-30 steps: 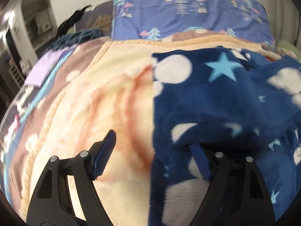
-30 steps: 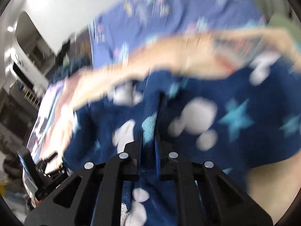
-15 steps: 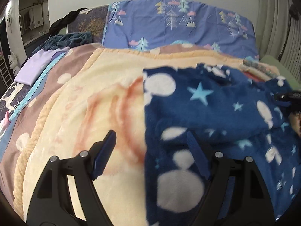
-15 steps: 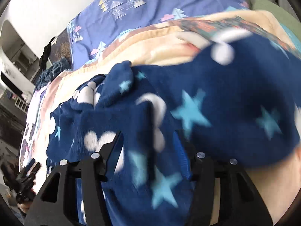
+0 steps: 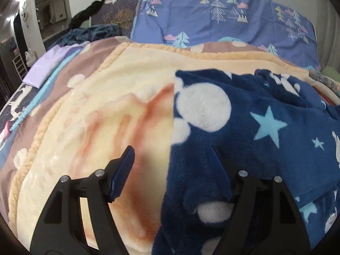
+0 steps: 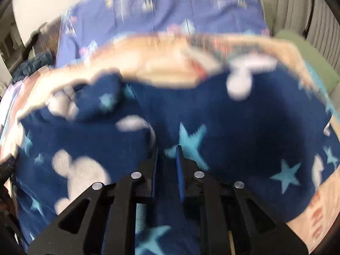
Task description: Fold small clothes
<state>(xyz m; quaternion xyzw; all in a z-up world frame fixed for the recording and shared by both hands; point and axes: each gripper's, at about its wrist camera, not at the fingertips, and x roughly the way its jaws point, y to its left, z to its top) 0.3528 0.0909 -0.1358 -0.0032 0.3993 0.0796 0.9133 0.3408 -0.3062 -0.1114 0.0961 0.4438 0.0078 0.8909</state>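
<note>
A dark blue fleece garment (image 5: 244, 116) with white mouse-head shapes and light blue stars lies rumpled on the bed. My left gripper (image 5: 173, 165) straddles its straight left edge. Its jaws are wide and closing, the left finger (image 5: 125, 165) over bare blanket, the right one sunk in the fleece, with no pinch showing. In the blurred right wrist view the garment (image 6: 244, 127) fills the frame. My right gripper (image 6: 167, 165) has its jaws nearly together and still closing, with a ridge of the fleece caught between the pads.
Under the garment lies a cream and peach blanket (image 5: 106, 116). A blue pillow with a tree print (image 5: 212, 21) stands at the head of the bed. A lilac cloth (image 5: 51, 61) and a dark knitted heap (image 5: 91, 31) lie far left. A green cushion (image 6: 308, 53) sits at the right.
The right gripper let go of the fleece, opened wide, sank and has closed again on a fold. The left gripper drew back, then came in again over the garment's left edge.
</note>
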